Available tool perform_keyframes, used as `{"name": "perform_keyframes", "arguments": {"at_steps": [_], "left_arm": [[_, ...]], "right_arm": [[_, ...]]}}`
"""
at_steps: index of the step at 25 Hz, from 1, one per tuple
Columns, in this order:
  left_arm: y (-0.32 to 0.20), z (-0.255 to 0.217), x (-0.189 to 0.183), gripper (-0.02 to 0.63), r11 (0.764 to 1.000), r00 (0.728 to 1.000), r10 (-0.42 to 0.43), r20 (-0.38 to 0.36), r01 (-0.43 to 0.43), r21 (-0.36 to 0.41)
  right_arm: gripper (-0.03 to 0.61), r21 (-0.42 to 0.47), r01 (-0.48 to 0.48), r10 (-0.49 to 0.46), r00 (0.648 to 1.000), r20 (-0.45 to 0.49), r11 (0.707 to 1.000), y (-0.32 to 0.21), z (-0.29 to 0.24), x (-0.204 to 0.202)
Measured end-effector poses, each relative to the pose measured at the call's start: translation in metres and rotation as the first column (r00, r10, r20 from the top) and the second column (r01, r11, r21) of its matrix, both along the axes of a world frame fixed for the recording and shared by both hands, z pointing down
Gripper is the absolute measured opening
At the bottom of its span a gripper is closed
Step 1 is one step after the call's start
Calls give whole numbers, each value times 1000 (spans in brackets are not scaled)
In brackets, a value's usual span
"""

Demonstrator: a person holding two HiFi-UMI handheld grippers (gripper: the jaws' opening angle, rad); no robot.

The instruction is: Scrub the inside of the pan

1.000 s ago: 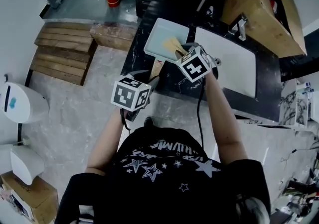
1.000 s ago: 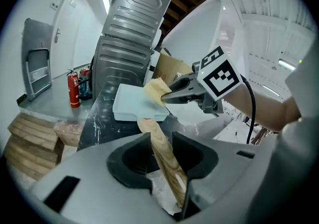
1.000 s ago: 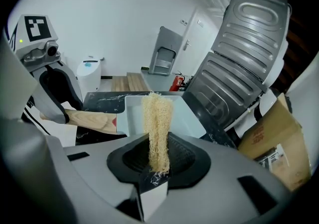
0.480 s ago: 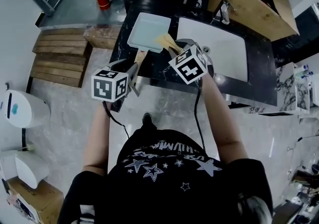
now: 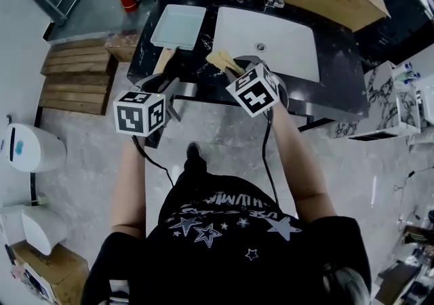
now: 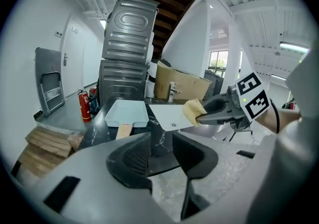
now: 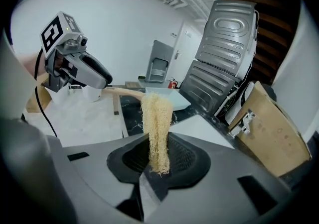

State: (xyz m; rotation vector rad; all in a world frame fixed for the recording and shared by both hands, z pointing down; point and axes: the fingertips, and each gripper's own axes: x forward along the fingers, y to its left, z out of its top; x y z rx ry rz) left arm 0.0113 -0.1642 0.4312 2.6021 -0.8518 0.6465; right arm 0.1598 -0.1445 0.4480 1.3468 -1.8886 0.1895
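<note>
Pan untouched; left gripper gapes empty, seen only in its view; right gripper pinches loofah.

Your left forearm and right forearm reach forward. Your left gripper has its jaws apart, with nothing between them. Your right gripper has its jaws closed on a fibrous scrubber.

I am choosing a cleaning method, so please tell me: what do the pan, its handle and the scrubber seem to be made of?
The pan looks pale blue, smooth and matte, probably a coating over metal. Its handle is plain tan, so likely bare wood. The scrubber shows coarse, yellowish tangled fibres, which suggests loofah or a similar plant fibre.
</note>
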Motion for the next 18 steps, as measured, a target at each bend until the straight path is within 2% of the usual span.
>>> {"name": "perform_keyframes", "arguments": {"at_steps": [13, 18], "left_arm": [[104, 25, 43, 135, 999, 1000, 8, -23, -9, -41], [132, 29, 53, 82, 999, 1000, 13, -20, -14, -34]], "right_arm": [[83, -10, -76, 76, 996, 56, 997, 115, 18, 30], [83, -7, -96, 96, 993, 70, 995, 143, 20, 36]]}}
